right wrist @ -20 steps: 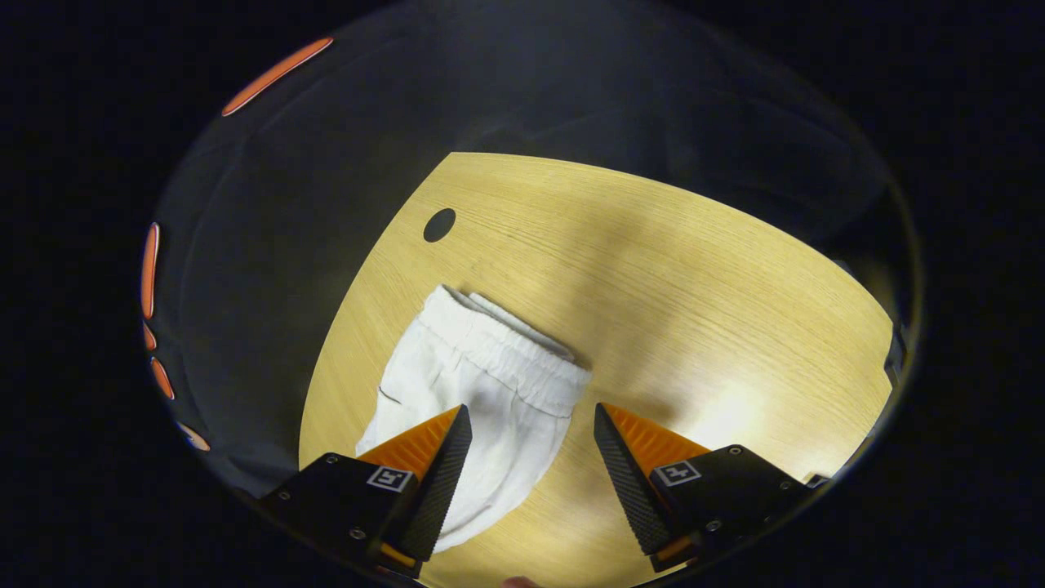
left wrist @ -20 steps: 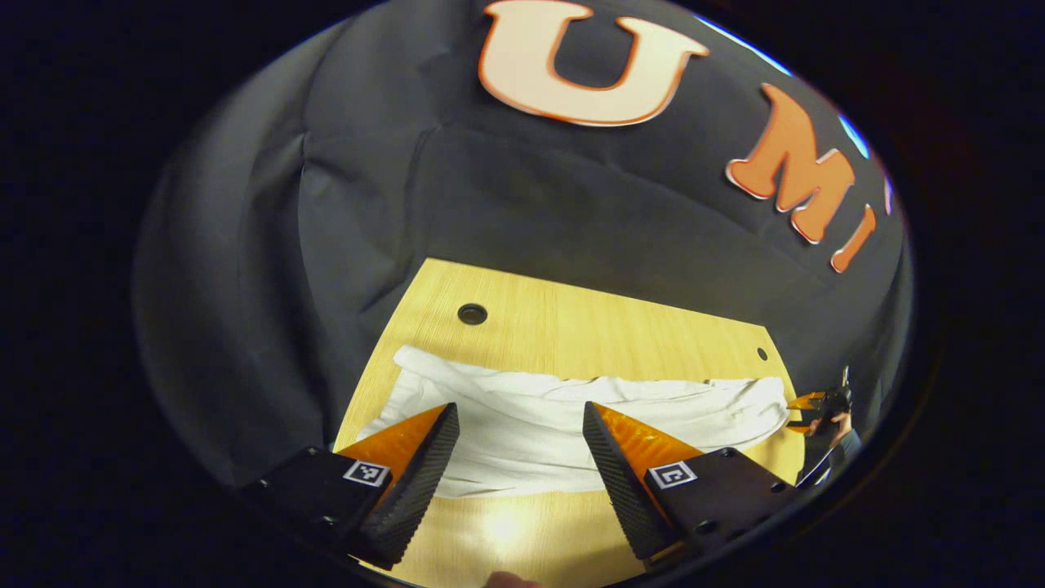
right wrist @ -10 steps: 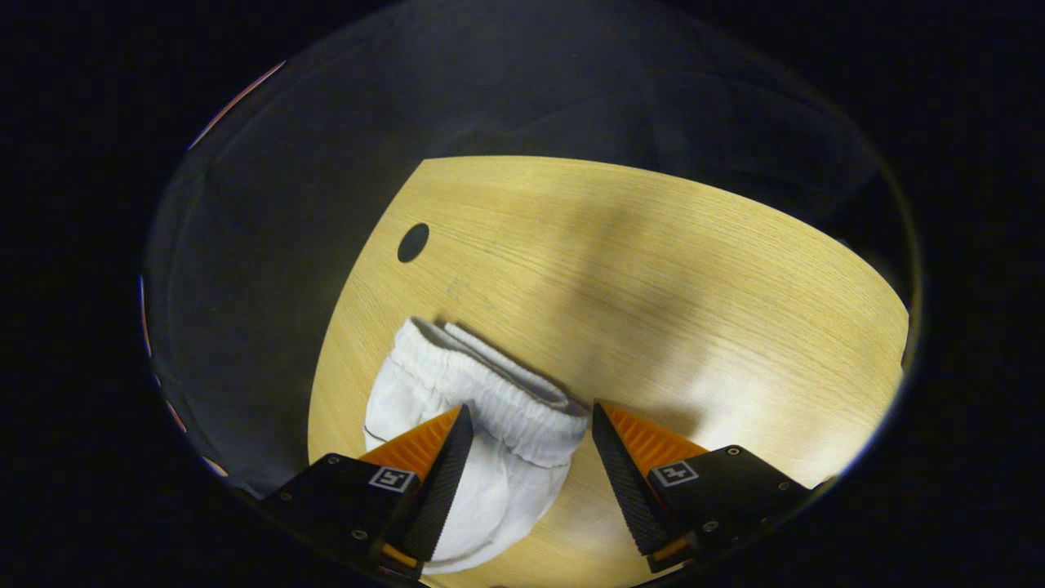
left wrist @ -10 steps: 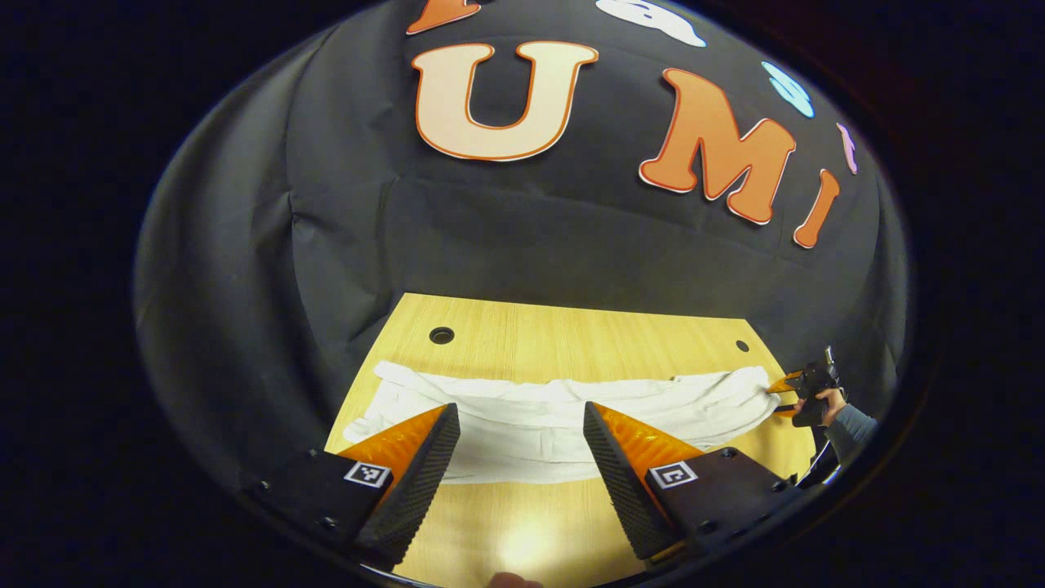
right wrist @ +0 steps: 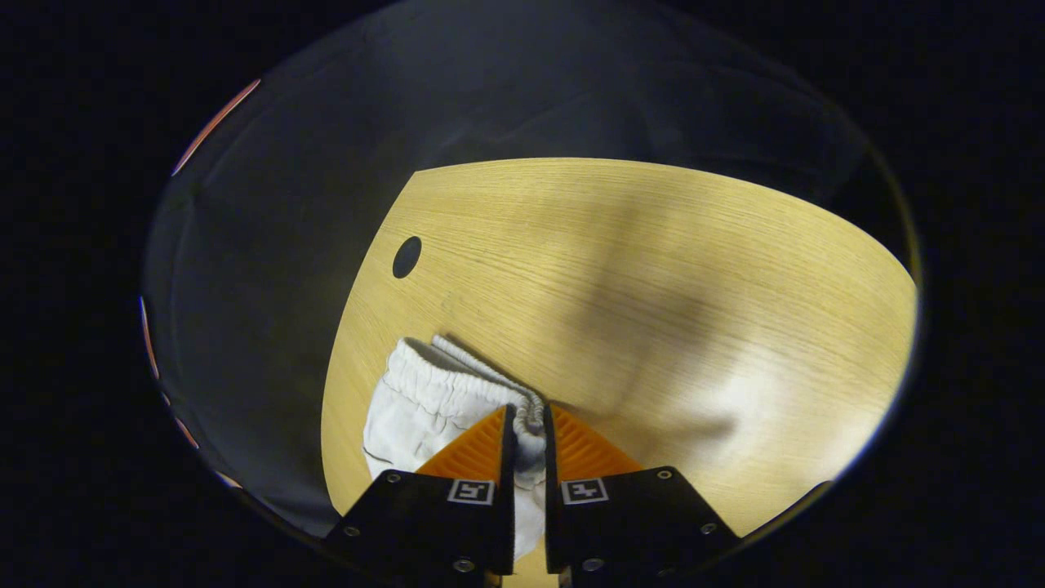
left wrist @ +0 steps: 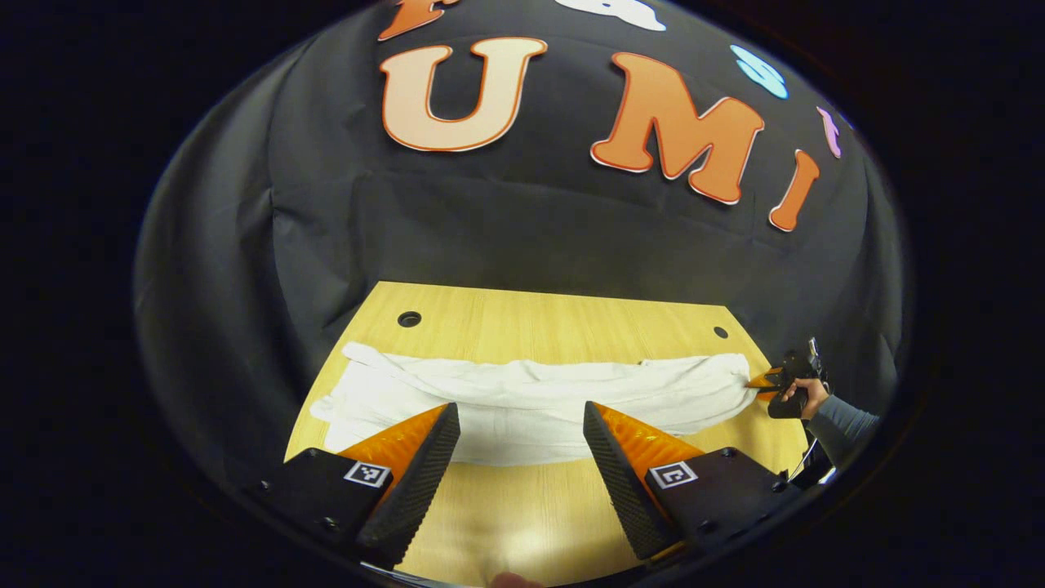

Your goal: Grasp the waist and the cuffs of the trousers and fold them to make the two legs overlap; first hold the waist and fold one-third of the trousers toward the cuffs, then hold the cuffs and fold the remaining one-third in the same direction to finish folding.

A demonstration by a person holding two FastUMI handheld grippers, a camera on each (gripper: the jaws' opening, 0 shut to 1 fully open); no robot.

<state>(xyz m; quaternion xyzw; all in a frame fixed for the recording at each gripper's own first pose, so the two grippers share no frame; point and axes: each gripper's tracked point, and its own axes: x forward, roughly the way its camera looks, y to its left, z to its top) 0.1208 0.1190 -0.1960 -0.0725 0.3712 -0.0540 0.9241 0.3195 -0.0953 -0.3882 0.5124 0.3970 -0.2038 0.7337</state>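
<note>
White trousers [left wrist: 531, 396] lie stretched sideways across the wooden table [left wrist: 555, 322], cuffs at the left end, waist at the right end. My left gripper [left wrist: 520, 412] hangs open over the near edge of the trousers' middle, nothing between its fingers. In the right gripper view my right gripper [right wrist: 526, 416] is shut on the elastic waistband [right wrist: 457, 380] of the trousers, which bunches up between the fingers. In the left gripper view that same right gripper [left wrist: 771, 381] sits at the waist end, held by a hand with a grey sleeve [left wrist: 841, 416].
Round holes pierce the tabletop near its far corners [left wrist: 409, 318] [left wrist: 720, 332] [right wrist: 406, 256]. Black cloth walls stand close behind the table's far edge and left side. Bare wood stretches to the right of the waistband [right wrist: 694, 310].
My right gripper has moved down onto the waistband and gone from open to shut on it. The left gripper view has swung a little rightward; the left gripper stays open.
</note>
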